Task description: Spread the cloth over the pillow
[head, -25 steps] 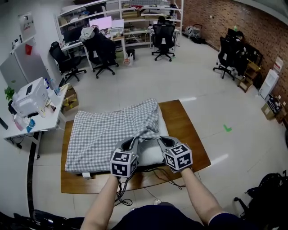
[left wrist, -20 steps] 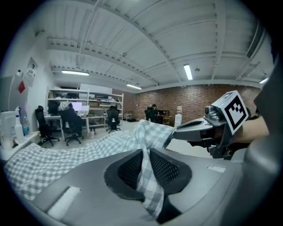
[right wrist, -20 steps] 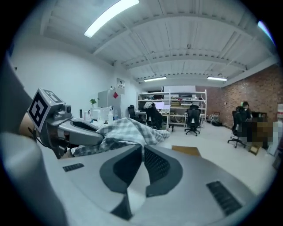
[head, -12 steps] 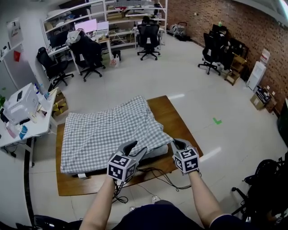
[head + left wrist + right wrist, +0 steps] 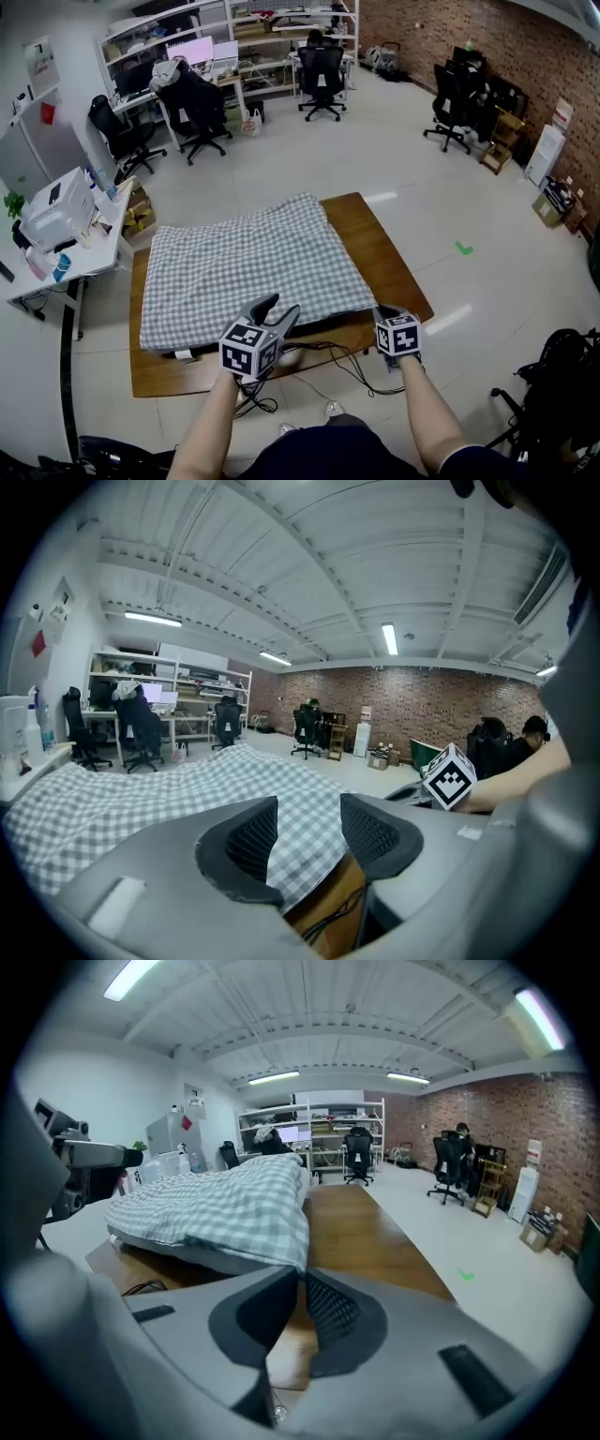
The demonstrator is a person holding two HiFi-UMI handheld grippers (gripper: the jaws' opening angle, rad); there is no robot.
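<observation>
The grey-and-white checked cloth (image 5: pixel 248 272) lies flat over the pillow on the wooden table (image 5: pixel 380 258). The pillow's pale edge (image 5: pixel 202 1258) shows under the cloth (image 5: pixel 216 1208) in the right gripper view. My left gripper (image 5: pixel 278 307) hovers at the near edge. Its jaws (image 5: pixel 309 827) have just opened wide and hold nothing; the cloth (image 5: pixel 122 794) lies beyond them. My right gripper (image 5: pixel 387 312) is at the cloth's near right corner. Its jaws (image 5: pixel 302 1279) have just been opening to a narrow gap, with the hanging corner right at their tips and wood showing between the pads.
Black cables (image 5: pixel 328 356) trail under the table's near edge. A white side desk with a printer (image 5: pixel 61 202) stands at the left. Office chairs (image 5: pixel 202 103) and shelving are at the back. A green mark (image 5: pixel 463 247) is on the floor to the right.
The bunched near right part of the cloth has been drawn down flat over the pillow. Both grippers moved back toward me and lower. The left jaws opened wide.
</observation>
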